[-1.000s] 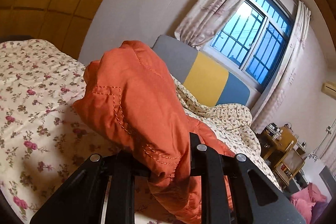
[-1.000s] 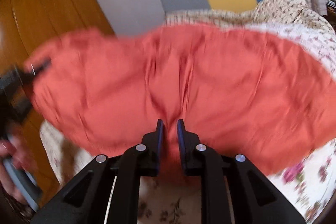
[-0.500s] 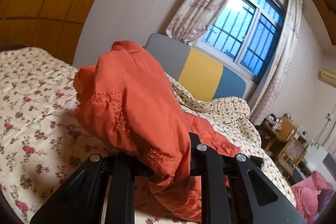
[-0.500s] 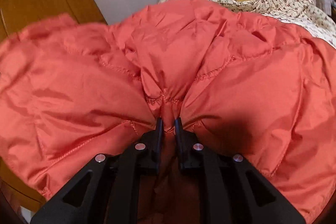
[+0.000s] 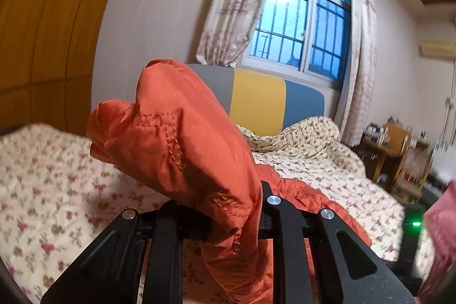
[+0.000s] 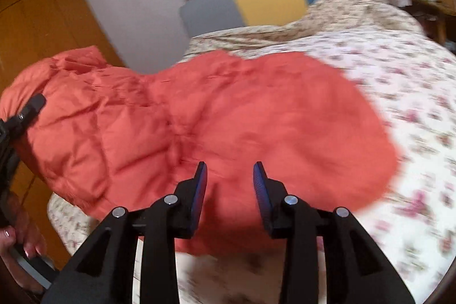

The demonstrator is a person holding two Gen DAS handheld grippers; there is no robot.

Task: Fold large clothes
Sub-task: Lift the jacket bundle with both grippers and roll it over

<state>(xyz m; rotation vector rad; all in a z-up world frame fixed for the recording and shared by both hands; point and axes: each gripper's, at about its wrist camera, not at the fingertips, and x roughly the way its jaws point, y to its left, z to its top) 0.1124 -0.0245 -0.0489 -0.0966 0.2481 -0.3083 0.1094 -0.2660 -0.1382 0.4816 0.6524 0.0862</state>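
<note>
Left gripper [image 5: 233, 218] fingers clamped on orange puffer jacket [image 6: 216, 133], bunched fold raised above them. Right gripper [image 6: 229, 178] fingers wide apart, nothing between. Jacket spread across floral bed [image 6: 399, 81], left side lifted.

No words, labels, brand marks or numbers can be read anywhere in either view; the jacket [image 5: 182, 150], bedding [image 6: 413, 93] and walls carry no legible print.
</note>
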